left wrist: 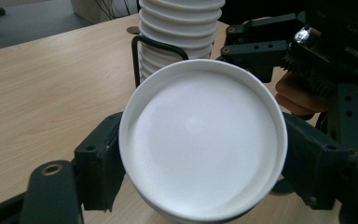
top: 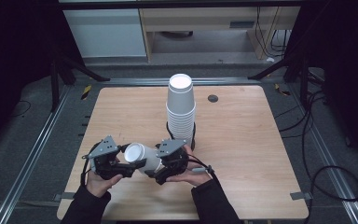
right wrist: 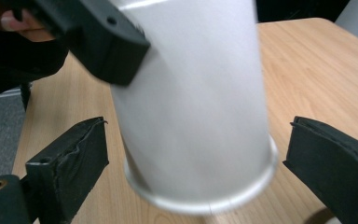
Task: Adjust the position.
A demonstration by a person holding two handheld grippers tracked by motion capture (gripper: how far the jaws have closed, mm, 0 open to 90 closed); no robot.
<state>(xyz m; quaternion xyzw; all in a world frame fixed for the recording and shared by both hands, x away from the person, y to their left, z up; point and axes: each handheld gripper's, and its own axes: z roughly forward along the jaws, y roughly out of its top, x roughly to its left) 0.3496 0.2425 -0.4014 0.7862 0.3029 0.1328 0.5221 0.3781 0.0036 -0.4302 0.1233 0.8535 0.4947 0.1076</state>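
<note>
A: Item one?

B: White paper cup [top: 142, 157], single, lying on its side in the air just above the near middle of the table [top: 242, 154], base toward the left, open rim toward the right.

A: Held by?

B: Left claw [left wrist: 200, 154], jaws pressed on the cup's wall near the base, one on either side. Right claw [right wrist: 198, 158] stands wide around the rim end, both jaws apart from the wall; it grips nothing.

A: Handling notes?

B: Judged very light, thin-walled, easily dented. The wall gives under a squeeze; the rolled rim and the base disc are the stiffer parts. The surface looks smooth, so a loose pinch may slip.

A: Recommended hold?

B: Across the wall close to the rim or close to the base, with a gentle squeeze. Mid-wall is the likeliest place to crumple.

A: Item two?

B: Stack of paper cups [top: 181, 107], upside down, nested, standing in a black wire holder [top: 193, 135] at the middle of the table, just beyond the right claw.

A: Anything else?

B: Dark round grommet [top: 213, 98], far side, right of the stack.
</note>
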